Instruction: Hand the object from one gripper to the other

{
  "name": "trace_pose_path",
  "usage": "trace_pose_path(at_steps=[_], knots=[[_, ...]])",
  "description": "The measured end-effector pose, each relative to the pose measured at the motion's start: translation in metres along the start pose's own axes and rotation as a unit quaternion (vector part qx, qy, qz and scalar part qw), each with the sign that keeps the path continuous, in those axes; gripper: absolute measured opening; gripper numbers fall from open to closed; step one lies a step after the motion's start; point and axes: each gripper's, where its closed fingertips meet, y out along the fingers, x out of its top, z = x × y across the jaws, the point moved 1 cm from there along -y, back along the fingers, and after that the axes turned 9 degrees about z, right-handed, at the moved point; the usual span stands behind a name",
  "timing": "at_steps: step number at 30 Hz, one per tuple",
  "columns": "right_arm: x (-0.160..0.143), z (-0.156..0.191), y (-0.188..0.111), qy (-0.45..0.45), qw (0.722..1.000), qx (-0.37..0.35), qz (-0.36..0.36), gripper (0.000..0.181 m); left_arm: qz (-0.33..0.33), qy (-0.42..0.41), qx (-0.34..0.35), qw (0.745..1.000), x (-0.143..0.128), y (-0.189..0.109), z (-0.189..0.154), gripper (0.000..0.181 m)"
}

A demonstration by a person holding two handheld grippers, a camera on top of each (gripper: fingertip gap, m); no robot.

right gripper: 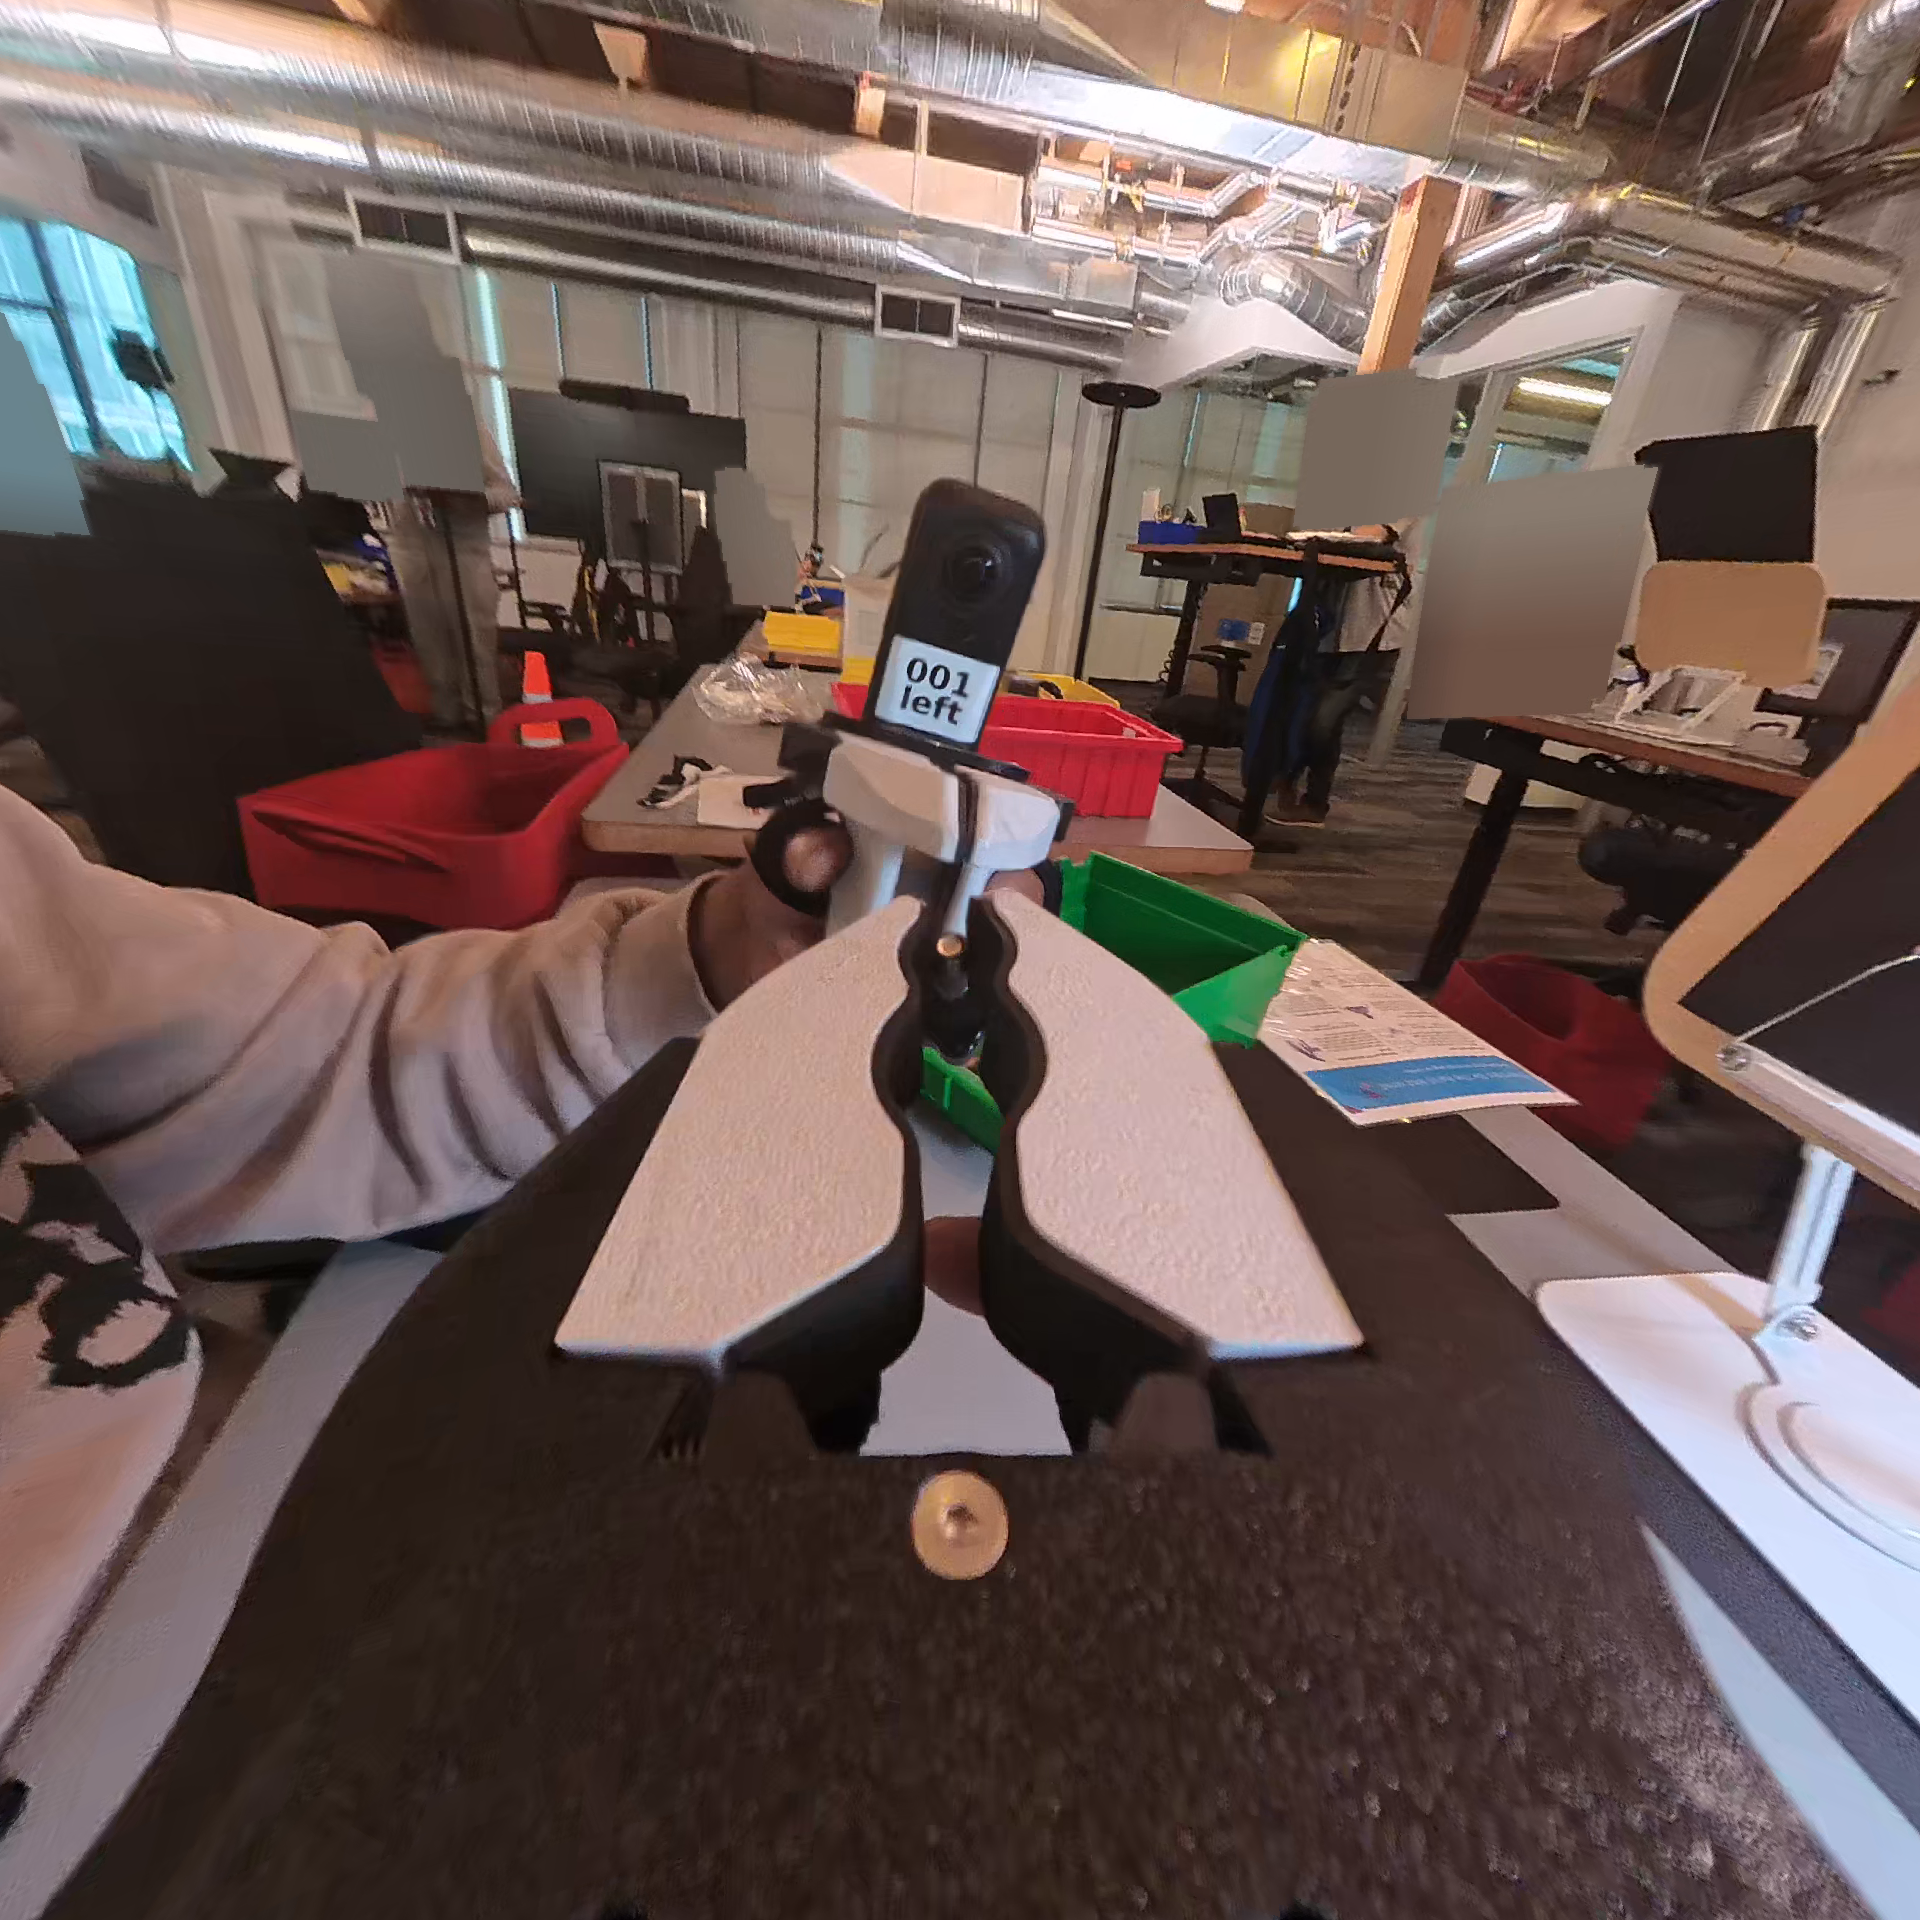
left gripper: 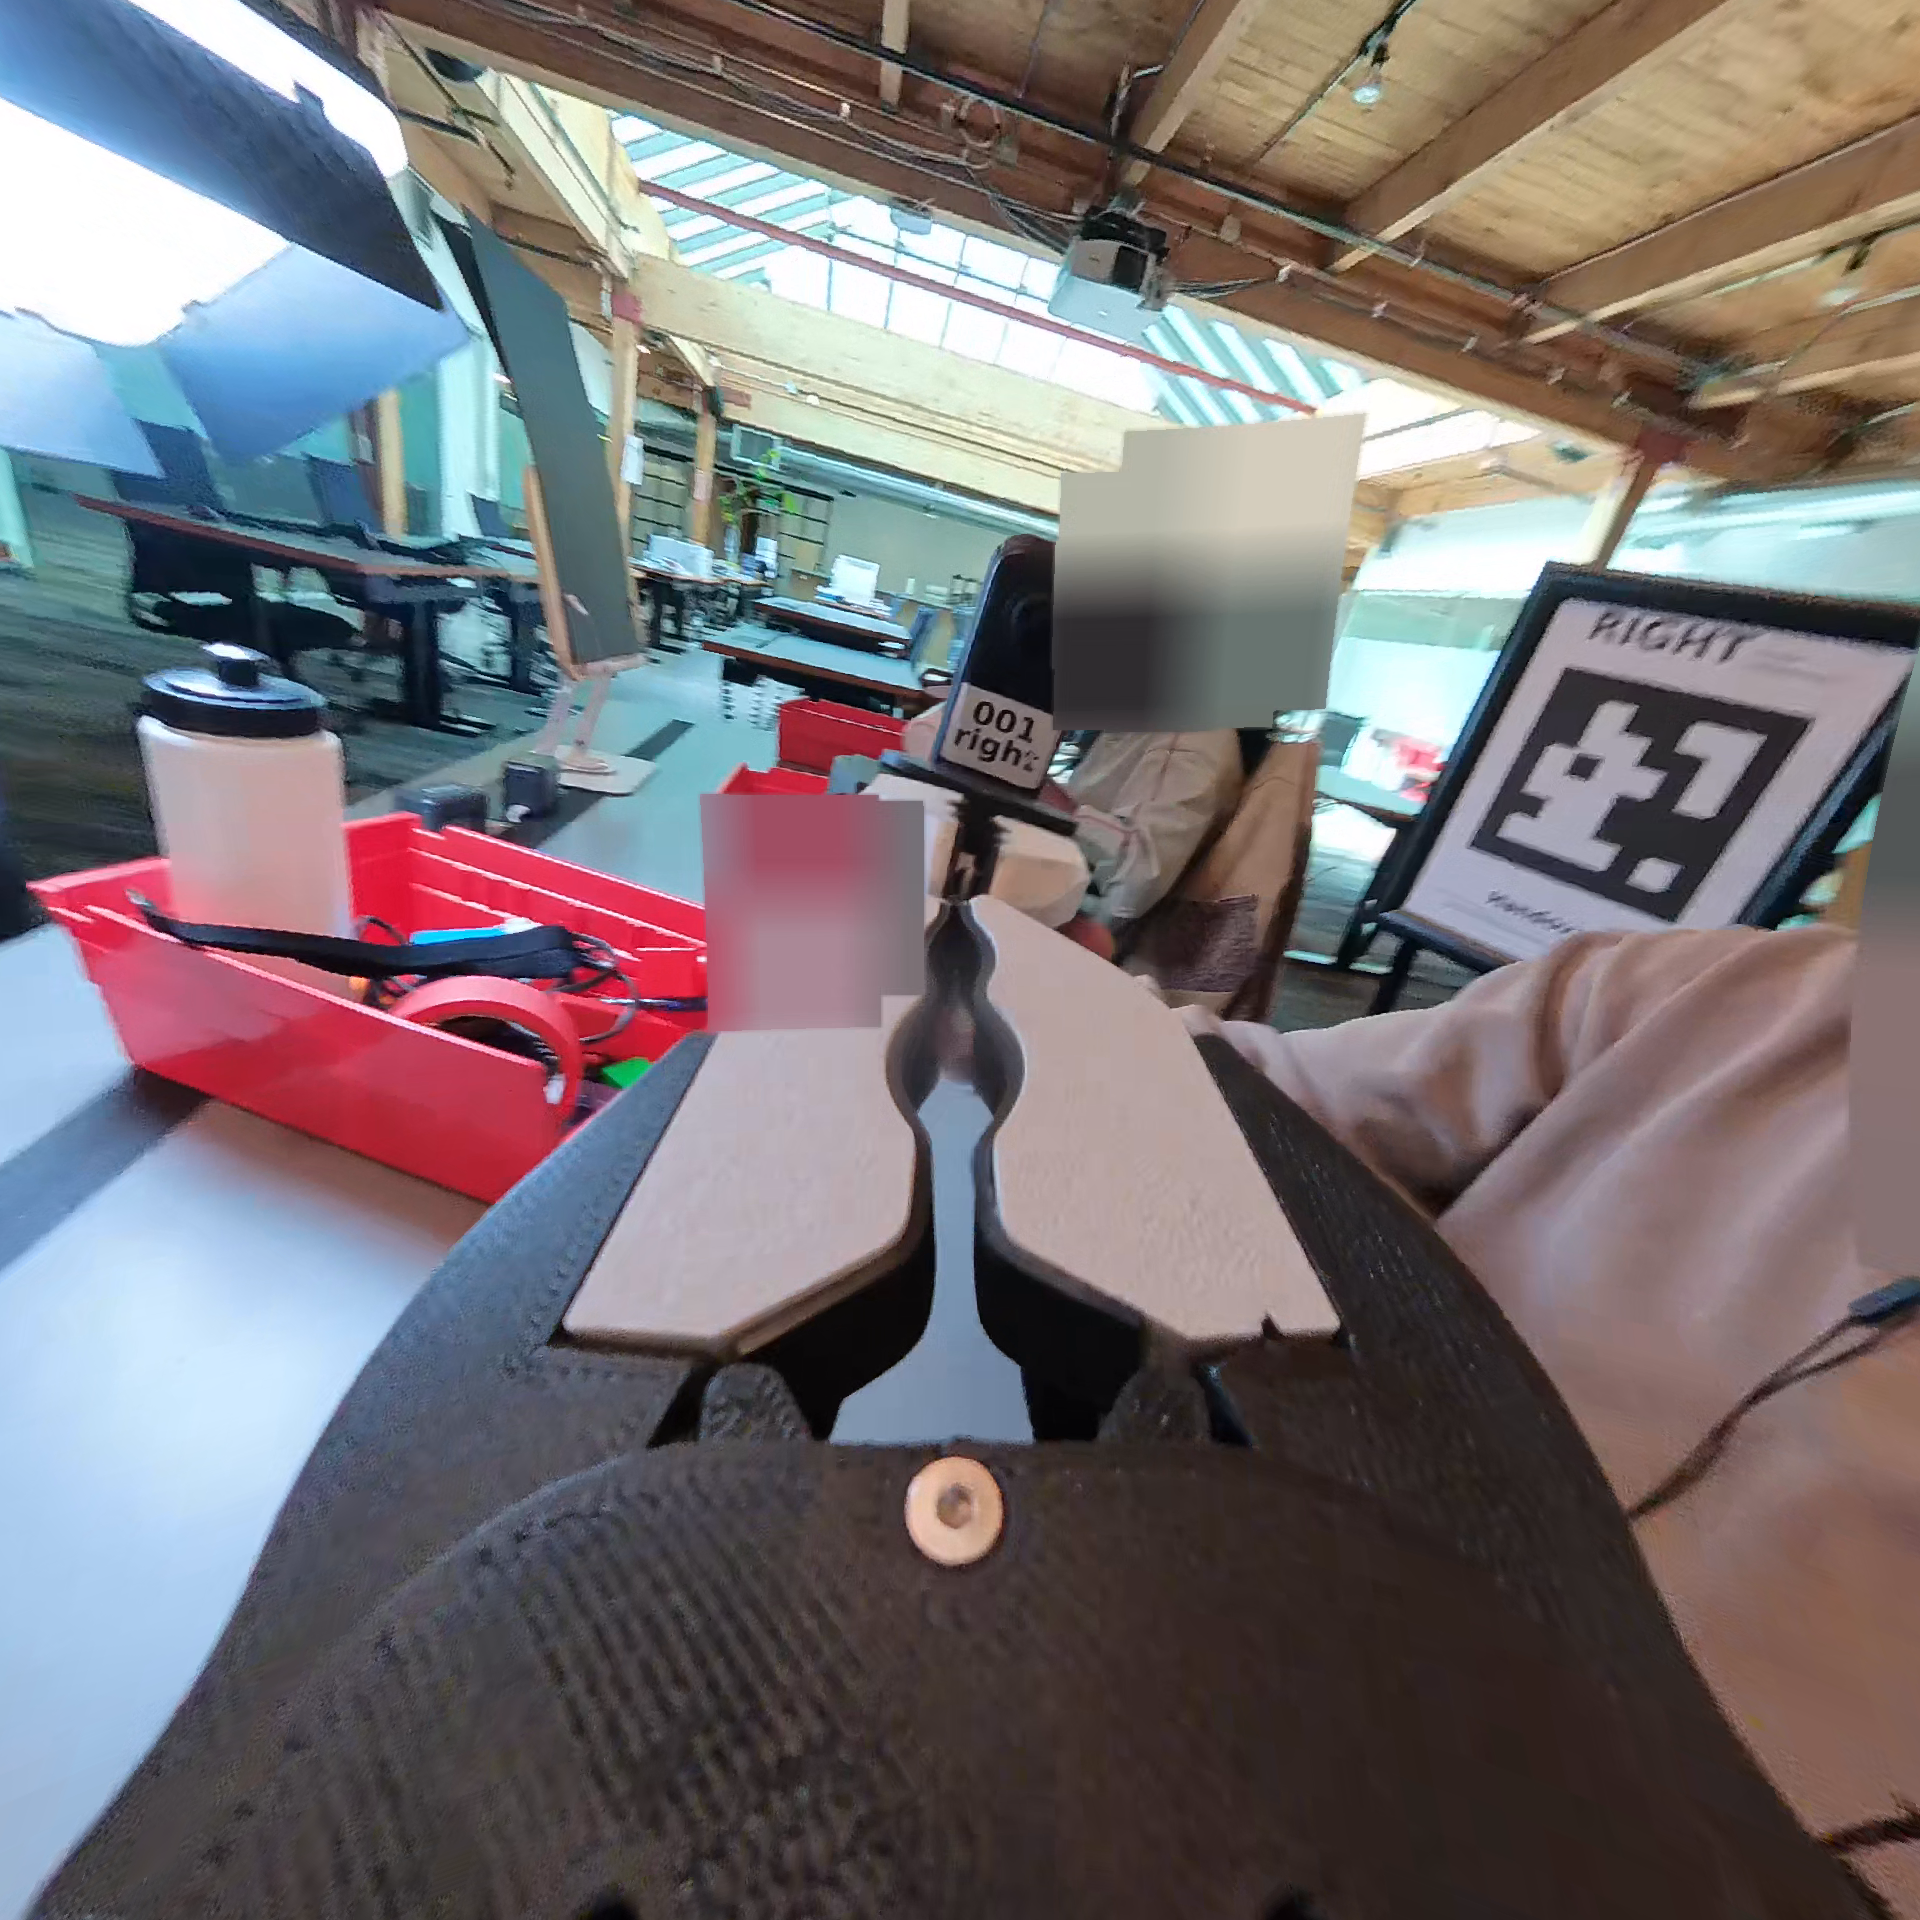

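In the right wrist view my right gripper (right gripper: 956,914) has its jaws almost together around a small dark object with a brass tip (right gripper: 951,971), which sits in the notch just behind the fingertips. My left gripper (right gripper: 966,862) faces it tip to tip, its white fingers together and reaching in between my right fingertips. In the left wrist view my left gripper (left gripper: 961,914) is shut, with nothing showing between its pads. The right gripper (left gripper: 971,842) is right in front of it. The object is hidden in this view.
A red bin (left gripper: 312,1039) with a white bottle (left gripper: 244,810), straps and a red tape roll (left gripper: 488,1013) stands on the left. A marker board (left gripper: 1652,779) stands at right. A green bin (right gripper: 1174,935), a paper sheet (right gripper: 1392,1039) and a white stand (right gripper: 1766,1382) lie beyond the right gripper. Only a small space, under 4 cm, lies between the two pairs of fingers.
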Motion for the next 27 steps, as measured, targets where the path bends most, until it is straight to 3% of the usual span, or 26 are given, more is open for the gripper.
trace_pose_path(at_steps=[1,3,6,12,17,23,25,27], knots=[[0.003,-0.001,-0.002,0.015,1.000,0.007,-0.010,0.006,0.004,0.029,0.023,0.999,-0.001,0.000,0.002,0.000],[0.006,-0.002,-0.004,0.051,0.998,0.020,-0.021,0.006,0.023,0.096,0.083,0.992,-0.003,0.002,0.006,0.018],[0.010,-0.005,-0.004,0.125,0.990,0.043,-0.041,0.006,0.056,0.199,0.154,0.966,-0.005,0.009,0.004,0.036],[0.015,-0.004,0.001,0.295,0.944,0.123,-0.080,0.006,0.102,0.390,0.290,0.868,-0.006,0.023,0.000,0.036],[0.020,-0.006,0.006,0.372,0.905,0.149,-0.145,0.006,0.080,0.424,0.359,0.827,0.002,0.025,0.000,0.029],[0.020,-0.011,0.006,0.389,0.893,0.130,-0.183,0.006,0.072,0.446,0.382,0.806,0.004,0.023,0.001,0.023],[0.020,-0.012,0.006,0.387,0.895,0.125,-0.182,0.006,0.075,0.430,0.371,0.820,0.003,0.022,0.002,0.023],[0.019,-0.015,0.004,0.350,0.915,0.103,-0.172,0.011,0.072,0.400,0.345,0.846,0.003,0.021,0.002,0.021]])
